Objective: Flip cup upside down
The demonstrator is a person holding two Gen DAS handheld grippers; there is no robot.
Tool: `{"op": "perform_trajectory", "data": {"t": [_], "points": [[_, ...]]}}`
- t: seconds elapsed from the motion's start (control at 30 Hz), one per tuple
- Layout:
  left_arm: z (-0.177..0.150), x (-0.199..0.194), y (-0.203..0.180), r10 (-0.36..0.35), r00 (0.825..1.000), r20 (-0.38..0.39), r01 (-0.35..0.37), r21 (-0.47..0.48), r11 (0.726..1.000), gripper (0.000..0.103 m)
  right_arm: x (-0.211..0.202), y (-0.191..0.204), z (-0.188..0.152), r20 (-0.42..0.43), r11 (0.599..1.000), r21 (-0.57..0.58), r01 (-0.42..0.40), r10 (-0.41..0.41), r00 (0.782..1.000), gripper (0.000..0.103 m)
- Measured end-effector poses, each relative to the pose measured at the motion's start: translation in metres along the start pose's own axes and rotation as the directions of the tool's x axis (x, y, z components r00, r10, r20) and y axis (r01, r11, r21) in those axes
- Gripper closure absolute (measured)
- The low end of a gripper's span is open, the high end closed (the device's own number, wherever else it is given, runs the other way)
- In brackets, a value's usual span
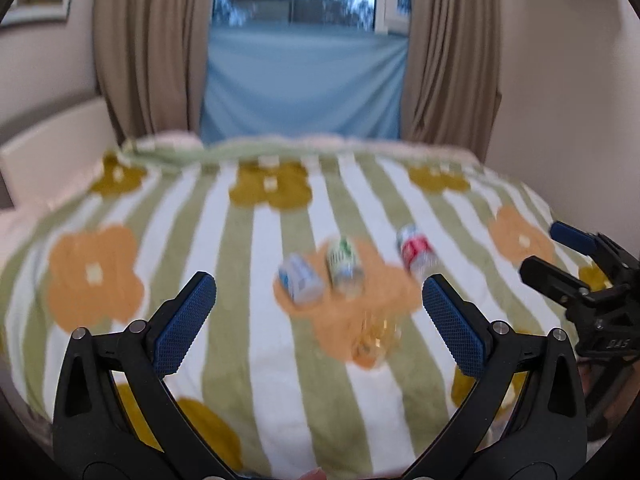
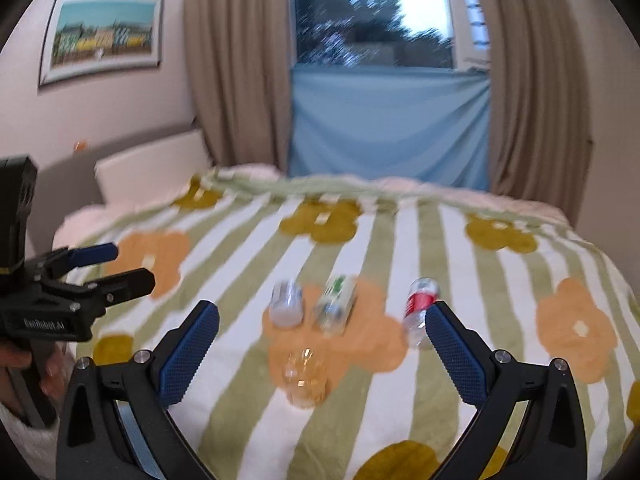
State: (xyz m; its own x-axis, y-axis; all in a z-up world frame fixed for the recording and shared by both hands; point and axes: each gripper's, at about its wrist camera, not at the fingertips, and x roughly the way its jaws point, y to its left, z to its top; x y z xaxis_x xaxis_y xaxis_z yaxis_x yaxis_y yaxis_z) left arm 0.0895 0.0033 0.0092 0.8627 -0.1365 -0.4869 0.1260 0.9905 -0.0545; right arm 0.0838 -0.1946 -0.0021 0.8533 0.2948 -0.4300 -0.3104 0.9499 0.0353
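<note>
Claws first, from the left: the left claw (image 1: 318,312) hangs above the near part of the bed with its blue-padded fingers (image 1: 184,322) spread wide and nothing between them. Seen from the right wrist camera, it juts in from the left edge, a hand (image 2: 24,368) gripping its handle. The right claw (image 2: 322,340) is held alongside, level and pointing the same way toward the window, its own fingers wide apart and empty too; in the left wrist view it shows at the right edge.

The bed carries a blanket (image 1: 248,248) striped green and white with orange and mustard flowers. A framed picture (image 2: 102,38) hangs on the left wall, beige curtains (image 2: 236,60) flank the window (image 2: 372,12), and a blue cloth (image 2: 390,124) covers its lower part.

The cup (image 2: 306,378), clear and amber-tinted, sits on an orange flower near both claws; blur hides which way its mouth faces. Beyond it lie three bottles on their sides: a pale blue-labelled one (image 2: 285,304), a green-labelled one (image 2: 336,304), a red-labelled one (image 2: 420,308).
</note>
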Motion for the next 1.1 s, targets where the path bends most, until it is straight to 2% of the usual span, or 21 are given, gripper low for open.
{"op": "perform_trajectory", "data": {"t": [0.07, 0.13, 0.2, 0.27, 0.43, 0.63, 1.1], "points": [[0.004, -0.015, -0.006, 0.044, 0.996, 0.075, -0.045, 0.016, 0.999, 0.000, -0.016, 0.000, 0.006, 0.062, 0.999, 0.014, 0.051, -0.052, 0.997, 0.000], [0.004, -0.025, -0.010, 0.066, 0.991, 0.114, -0.069, 0.019, 0.997, 0.000, -0.028, 0.001, 0.008, 0.104, 0.993, 0.015, 0.113, -0.114, 0.988, 0.000], [-0.001, -0.034, -0.013, 0.080, 0.986, 0.149, -0.084, 0.019, 0.996, 0.000, -0.033, 0.002, 0.008, 0.123, 0.988, 0.021, 0.156, -0.157, 0.980, 0.000], [-0.007, -0.039, -0.014, 0.094, 0.981, 0.173, -0.098, 0.017, 0.995, 0.000, -0.036, -0.001, 0.006, 0.126, 0.987, 0.042, 0.157, -0.161, 0.979, 0.000], [-0.016, -0.043, -0.014, 0.119, 0.974, 0.194, -0.124, 0.016, 0.992, 0.000, -0.044, -0.005, -0.002, 0.138, 0.982, 0.083, 0.171, -0.181, 0.974, 0.000], [-0.019, -0.046, -0.013, 0.117, 0.972, 0.204, -0.120, 0.003, 0.993, 0.000, -0.050, -0.006, -0.003, 0.149, 0.975, 0.086, 0.203, -0.214, 0.965, 0.000], [-0.020, -0.047, -0.016, 0.119, 0.970, 0.212, -0.123, 0.009, 0.992, 0.000, -0.052, -0.008, -0.003, 0.149, 0.973, 0.087, 0.212, -0.223, 0.963, 0.000]]}}
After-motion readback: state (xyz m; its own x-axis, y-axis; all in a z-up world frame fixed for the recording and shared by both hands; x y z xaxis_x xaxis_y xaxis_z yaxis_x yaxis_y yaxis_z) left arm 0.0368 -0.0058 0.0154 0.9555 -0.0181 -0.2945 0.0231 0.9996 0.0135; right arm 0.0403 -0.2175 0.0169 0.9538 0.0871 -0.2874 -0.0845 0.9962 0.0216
